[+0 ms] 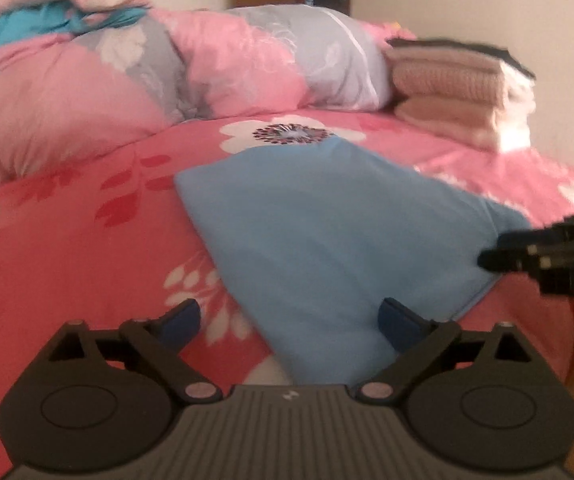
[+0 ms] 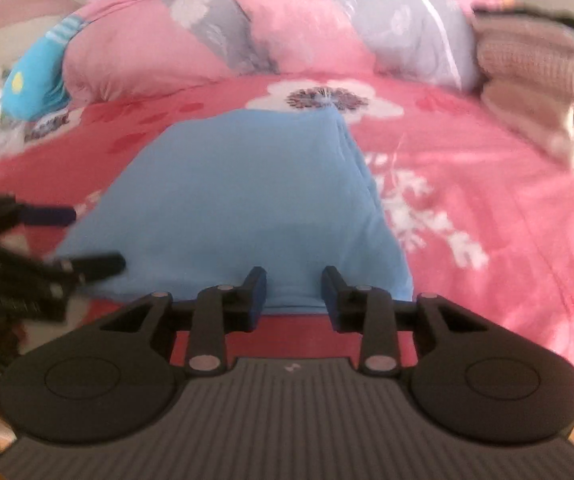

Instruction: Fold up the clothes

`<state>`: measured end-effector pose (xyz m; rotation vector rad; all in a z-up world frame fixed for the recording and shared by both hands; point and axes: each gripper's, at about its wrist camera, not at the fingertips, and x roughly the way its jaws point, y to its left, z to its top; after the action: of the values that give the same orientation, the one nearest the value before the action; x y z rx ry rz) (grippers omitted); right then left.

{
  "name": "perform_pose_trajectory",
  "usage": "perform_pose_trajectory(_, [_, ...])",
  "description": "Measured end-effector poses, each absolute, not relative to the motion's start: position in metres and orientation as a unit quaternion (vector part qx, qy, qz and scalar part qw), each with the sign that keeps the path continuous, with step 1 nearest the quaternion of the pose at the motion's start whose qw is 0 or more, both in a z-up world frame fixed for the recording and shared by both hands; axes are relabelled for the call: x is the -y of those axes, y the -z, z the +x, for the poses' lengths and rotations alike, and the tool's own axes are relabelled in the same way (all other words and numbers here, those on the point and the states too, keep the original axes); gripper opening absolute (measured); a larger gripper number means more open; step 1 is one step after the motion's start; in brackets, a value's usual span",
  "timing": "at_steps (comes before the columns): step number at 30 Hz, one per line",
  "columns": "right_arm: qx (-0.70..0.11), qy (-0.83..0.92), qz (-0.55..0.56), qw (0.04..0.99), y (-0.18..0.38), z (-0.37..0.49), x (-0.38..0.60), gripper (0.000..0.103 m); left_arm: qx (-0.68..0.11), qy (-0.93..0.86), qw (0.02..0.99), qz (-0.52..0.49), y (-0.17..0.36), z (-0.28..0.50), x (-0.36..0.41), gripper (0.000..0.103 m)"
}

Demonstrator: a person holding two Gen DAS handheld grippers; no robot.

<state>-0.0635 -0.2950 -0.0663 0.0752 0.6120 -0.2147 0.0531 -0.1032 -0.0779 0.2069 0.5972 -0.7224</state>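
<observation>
Smooth blue folded garment [image 1: 327, 232] on floral pink bedspread [image 1: 87, 248]; left gripper [image 1: 291, 320] wide apart, empty; right gripper [image 2: 294, 296] part-open, nothing pinched.

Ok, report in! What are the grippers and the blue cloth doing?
Both hand-held grippers, left and right, open, empty. Blue cloth folded flat on bed. Nothing in the way.

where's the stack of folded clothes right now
The folded stack sits at the far right of the bed in both views, right beside the rolled pink and grey quilt and beyond the blue garment.
</observation>
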Motion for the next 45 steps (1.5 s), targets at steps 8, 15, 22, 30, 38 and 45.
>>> perform_pose_trajectory(8, [-0.328,0.121,0.013,0.937,0.059,-0.074,0.284,0.055,-0.290,0.357,0.884,0.082,0.078,0.053,0.096,0.103])
perform_pose_trajectory(15, [-0.291,0.155,0.041,0.943,0.032,-0.094,0.283,0.077,-0.302,0.345,0.885,0.083,0.076,0.050,0.097,0.103])
perform_pose_trajectory(22, [-0.275,0.172,0.086,0.942,0.018,-0.099,0.286,0.099,-0.321,0.344,0.881,0.058,0.072,0.054,0.092,0.103])
perform_pose_trajectory(30, [-0.297,0.185,0.101,0.931,0.015,-0.095,0.278,0.102,-0.350,0.337,0.874,0.023,0.071,0.063,0.087,0.103])
perform_pose_trajectory(38, [-0.311,0.203,0.061,0.926,0.014,-0.085,0.260,0.102,-0.362,0.329,0.870,0.056,0.070,0.062,0.095,0.103])
perform_pose_trajectory(45, [-0.308,0.211,0.058,0.926,0.014,-0.084,0.255,0.102,-0.367,0.336,0.863,0.088,0.069,0.062,0.099,0.103])
